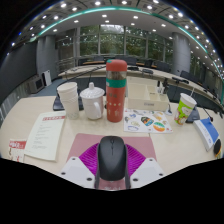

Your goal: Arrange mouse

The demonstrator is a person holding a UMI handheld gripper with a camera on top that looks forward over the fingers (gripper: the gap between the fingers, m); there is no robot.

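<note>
A black computer mouse [112, 158] sits between my gripper's [112, 182] two fingers, its front pointing away from me. Both magenta pads press against its sides, so the gripper is shut on the mouse. A dull pink mat [84, 144] lies flat on the pale table [170, 148] right under and just beyond the mouse. I cannot tell whether the mouse rests on the mat or hangs slightly above it.
Beyond the mat stand a tall red tumbler [117, 90], a white lidded mug [92, 101] and a white cup [68, 99]. A printed sheet [45, 136] lies to the left, a colourful leaflet [147, 122] and a green-yellow cup [184, 108] to the right.
</note>
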